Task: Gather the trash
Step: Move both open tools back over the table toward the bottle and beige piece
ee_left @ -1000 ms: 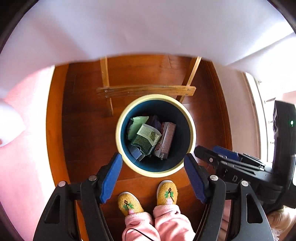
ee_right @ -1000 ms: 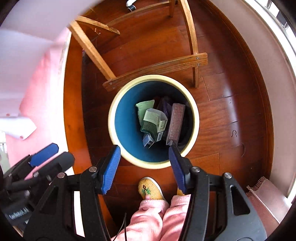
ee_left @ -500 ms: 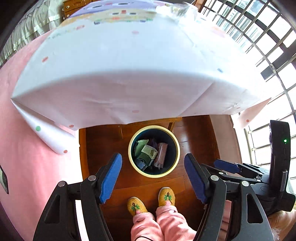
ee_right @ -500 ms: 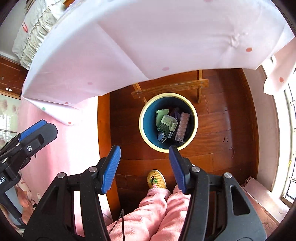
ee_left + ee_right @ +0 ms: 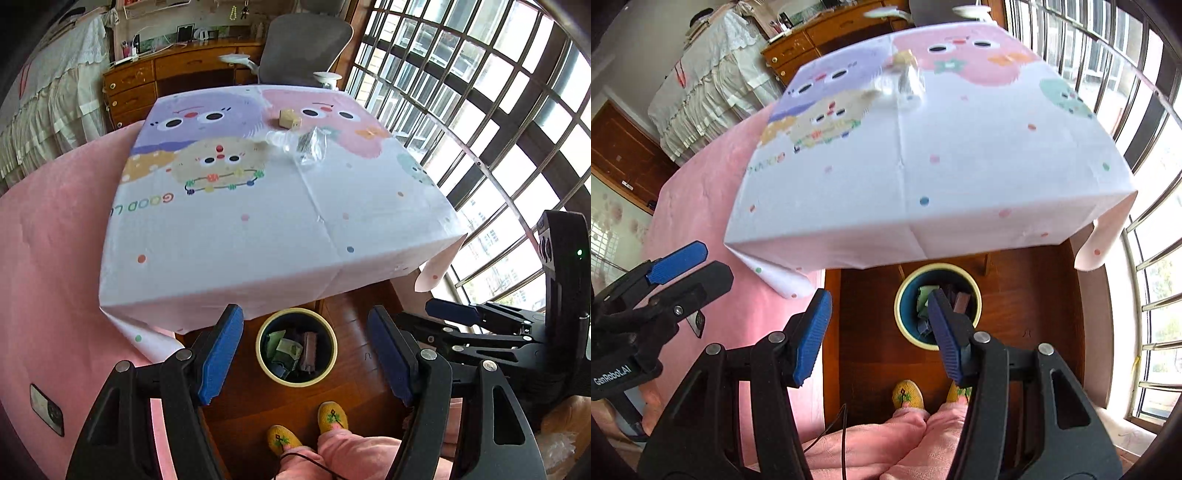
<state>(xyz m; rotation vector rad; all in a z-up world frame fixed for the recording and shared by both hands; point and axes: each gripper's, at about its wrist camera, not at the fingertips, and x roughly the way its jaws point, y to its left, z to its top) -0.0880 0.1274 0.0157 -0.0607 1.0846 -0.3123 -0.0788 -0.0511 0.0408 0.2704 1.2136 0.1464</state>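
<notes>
Both blue-padded grippers, left [image 5: 304, 354] and right [image 5: 879, 334], gape wide and empty. Remaining crumpled clear plastic wrapper [image 5: 308, 146] lies far across the cartoon-printed tablecloth [image 5: 258, 229], ahead, slightly nearer the right.

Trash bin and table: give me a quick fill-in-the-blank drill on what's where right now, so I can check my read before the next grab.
1. The trash bin stands on the ____ floor, just under the table's near edge.
2. The clear plastic wrapper lies on the ____.
3. The left gripper and the right gripper both hold ____.
4. The small beige box sits just ____ the wrapper.

Missing words: wooden; tablecloth; nothing; beyond
</notes>
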